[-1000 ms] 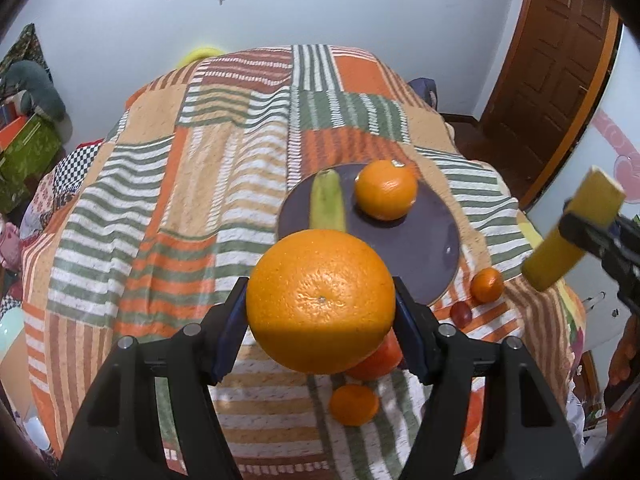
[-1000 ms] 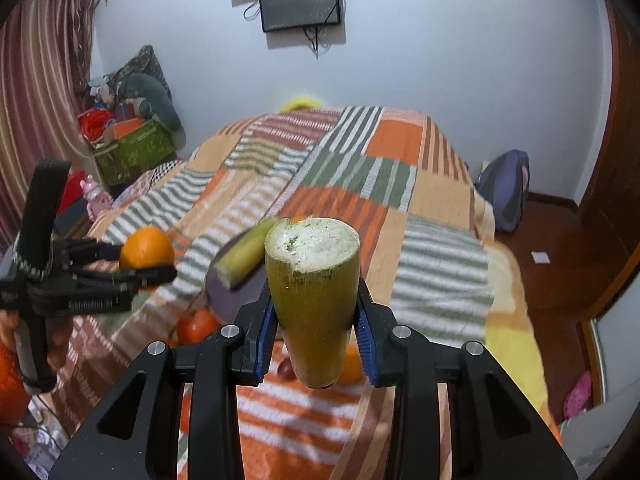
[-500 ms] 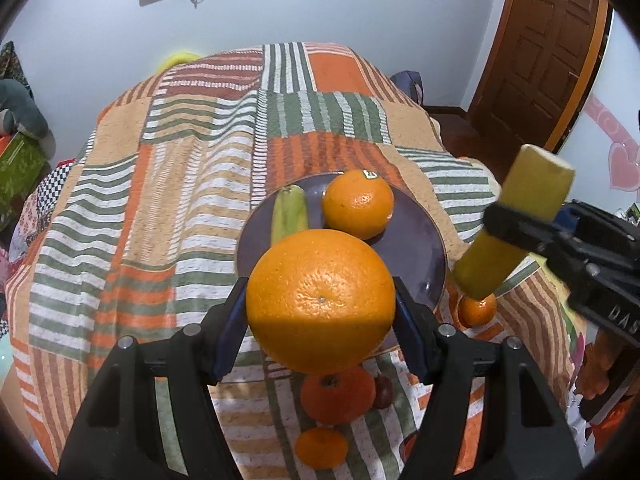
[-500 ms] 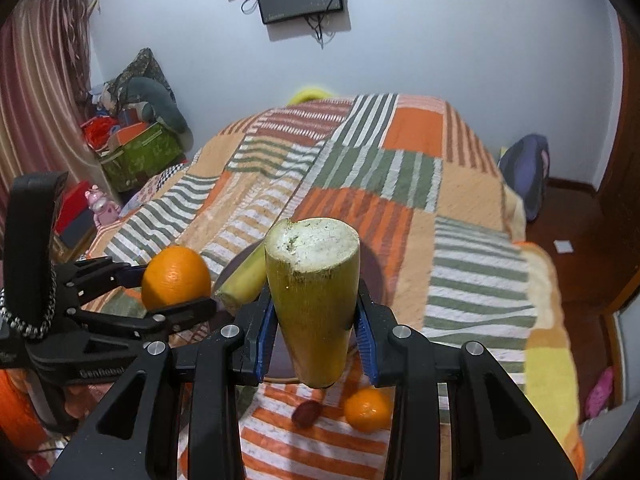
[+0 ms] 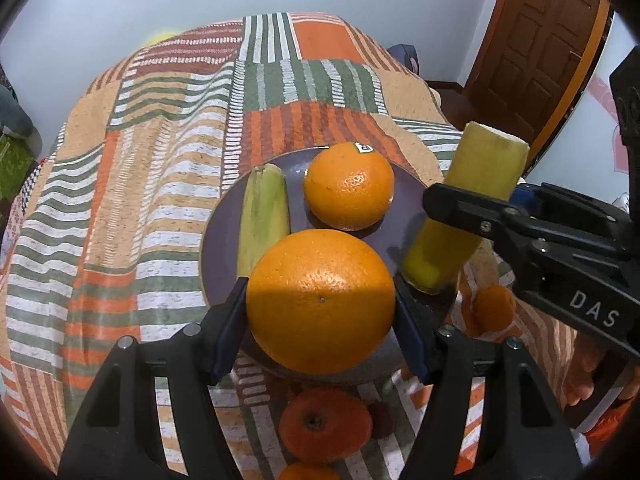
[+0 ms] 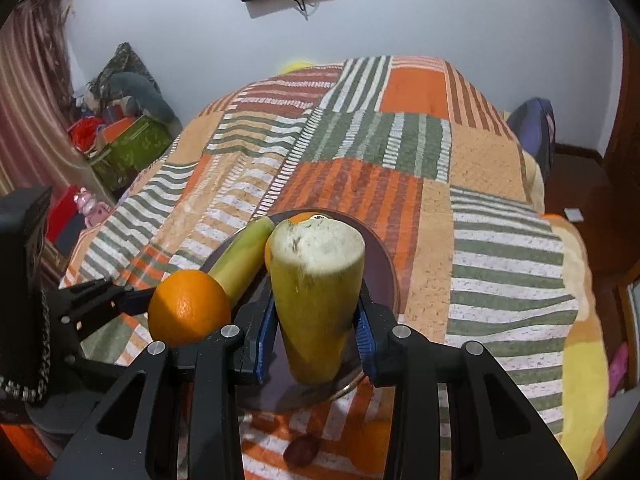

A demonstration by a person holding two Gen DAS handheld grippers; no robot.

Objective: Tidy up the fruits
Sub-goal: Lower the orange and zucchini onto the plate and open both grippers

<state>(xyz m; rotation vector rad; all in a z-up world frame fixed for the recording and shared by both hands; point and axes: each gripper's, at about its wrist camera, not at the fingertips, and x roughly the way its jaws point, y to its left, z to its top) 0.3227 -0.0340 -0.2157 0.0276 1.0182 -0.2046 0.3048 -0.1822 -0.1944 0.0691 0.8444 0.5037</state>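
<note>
On the left of the scene, the left gripper (image 5: 320,316) has its fingers (image 5: 228,328) closed on a large orange (image 5: 320,300), held over the near rim of the dark plate (image 5: 224,240) that sits on the bed's striped patchwork quilt (image 5: 120,200). Already lying on the plate are a pale green cut stalk (image 5: 264,216) on its left side and, just beside it, a second orange (image 5: 349,186). That orange carries a small white sticker (image 5: 363,147) with dark print, too small to read.

To the right, the right gripper (image 6: 316,332) is clamped on a thick yellow-green cut stalk (image 6: 316,300), tilted with its pale cut face up and its lower end over the plate's right edge. The side of this gripper shows the white letters "DAS"; the rest is cut off by the frame.

The step in hand looks like delivery: both pieces are poised above the plate, not yet set down. The next move probably calls for lowering each into the free space at the plate's front and right, then opening the fingers without knocking the round fruit into a roll.

Still on the quilt, off the plate, are a tangerine (image 5: 324,428) in front, a small dark red fruit (image 5: 382,420) touching it, and another small orange fruit (image 5: 492,310) at the right.
</note>
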